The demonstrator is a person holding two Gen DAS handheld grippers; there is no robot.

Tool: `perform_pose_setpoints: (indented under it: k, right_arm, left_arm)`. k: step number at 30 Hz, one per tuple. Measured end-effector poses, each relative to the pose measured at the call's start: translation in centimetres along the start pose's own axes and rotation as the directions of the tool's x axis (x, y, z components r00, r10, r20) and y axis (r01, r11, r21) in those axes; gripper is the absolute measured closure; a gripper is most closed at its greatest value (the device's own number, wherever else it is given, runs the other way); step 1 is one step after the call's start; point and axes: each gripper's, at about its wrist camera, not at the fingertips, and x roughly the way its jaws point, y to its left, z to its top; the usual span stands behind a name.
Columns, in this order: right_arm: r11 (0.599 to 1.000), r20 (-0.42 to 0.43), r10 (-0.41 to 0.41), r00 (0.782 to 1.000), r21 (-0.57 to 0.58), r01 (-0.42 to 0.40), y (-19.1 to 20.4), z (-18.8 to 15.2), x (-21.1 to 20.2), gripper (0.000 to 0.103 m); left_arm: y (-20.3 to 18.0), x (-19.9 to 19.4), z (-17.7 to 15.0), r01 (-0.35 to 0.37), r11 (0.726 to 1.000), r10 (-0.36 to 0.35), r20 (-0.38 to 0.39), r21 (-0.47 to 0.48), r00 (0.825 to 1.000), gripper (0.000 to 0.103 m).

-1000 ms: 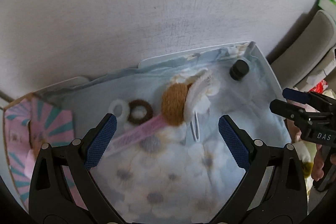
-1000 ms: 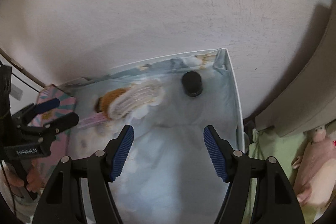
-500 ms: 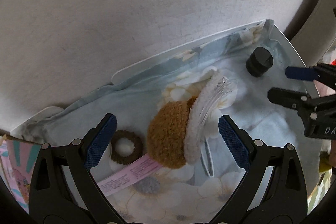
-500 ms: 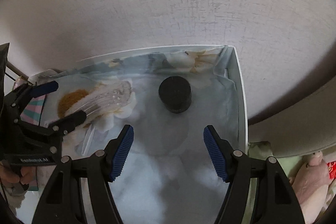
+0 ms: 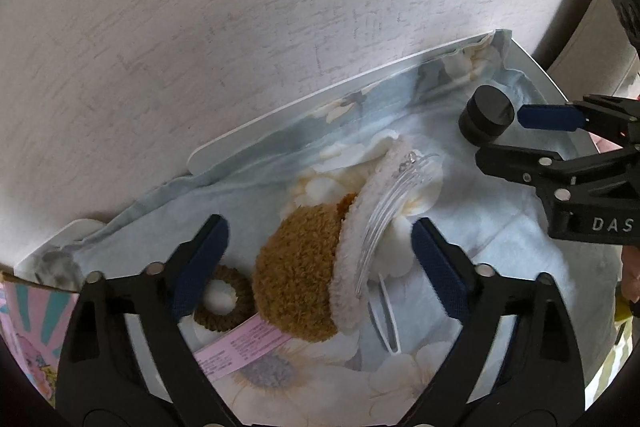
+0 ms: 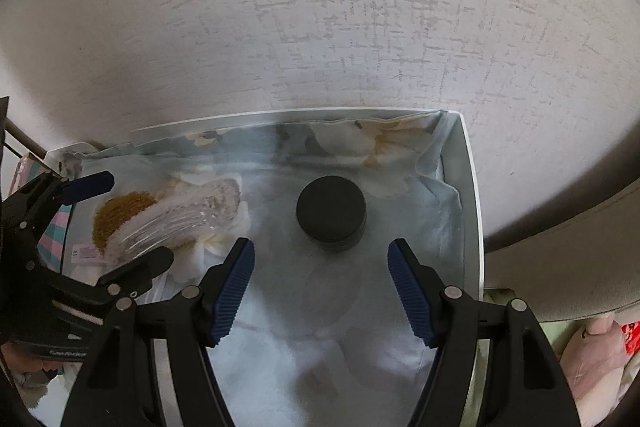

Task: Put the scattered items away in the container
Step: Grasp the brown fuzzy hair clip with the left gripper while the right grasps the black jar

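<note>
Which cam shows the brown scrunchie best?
Left wrist. The brown scrunchie lies there nearly whole on the floral cloth, just behind the left tool's left finger, beside the fuzzy brown clip. In the right wrist view I cannot make it out.

1. I see the container (image 6: 472, 211) standing against the wall (image 6: 320, 7).
2. In it, the jar (image 6: 331, 213) sits near the back right corner.
3. Left of the jar lies the fluffy hair claw (image 5: 304, 275).
4. Left of the claw, touching it, the hair tie (image 5: 224, 299) lies on the tag (image 5: 244, 347).
5. Just right of the claw lies a clip (image 5: 386, 319).
</note>
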Motion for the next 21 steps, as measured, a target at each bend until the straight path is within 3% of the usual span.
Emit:
perform_pose_setpoints:
  k: [1, 3, 6, 9, 10, 21]
  right_arm:
    - [1.0, 0.002, -0.002, 1.0, 0.0, 0.002, -0.2, 0.0, 0.0, 0.038]
    - [1.0, 0.015, -0.011, 1.0, -0.011, 0.011, -0.4, 0.0, 0.0, 0.038]
    - [1.0, 0.026, -0.018, 0.999, -0.025, 0.019, -0.5, 0.1, -0.2, 0.039]
    - [0.999, 0.039, -0.032, 0.999, -0.038, 0.034, -0.6, -0.1, -0.5, 0.062]
    - [0.999, 0.039, -0.026, 0.999, -0.039, 0.028, -0.7, -0.2, -0.7, 0.071]
    - [1.0, 0.064, 0.009, 0.998, 0.003, -0.009, -1.2, -1.1, -2.2, 0.071]
  left_arm:
    - [0.0, 0.1, 0.0, -0.002, 1.0, 0.002, -0.002, 0.001, 1.0, 0.022]
    - [0.0, 0.3, 0.0, 0.0, 1.0, 0.0, -0.008, 0.001, 1.0, 0.042]
    - [-0.2, 0.2, -0.2, 0.009, 1.0, -0.009, 0.004, 0.007, 1.0, 0.052]
    - [-0.7, -0.3, -0.5, 0.001, 0.999, -0.003, 0.03, 0.036, 1.0, 0.062]
    - [-0.8, -0.5, -0.5, 0.005, 0.999, -0.007, 0.038, 0.043, 0.999, 0.063]
    - [0.4, -1.5, -0.3, 0.053, 0.999, -0.052, 0.056, -0.01, 0.997, 0.072]
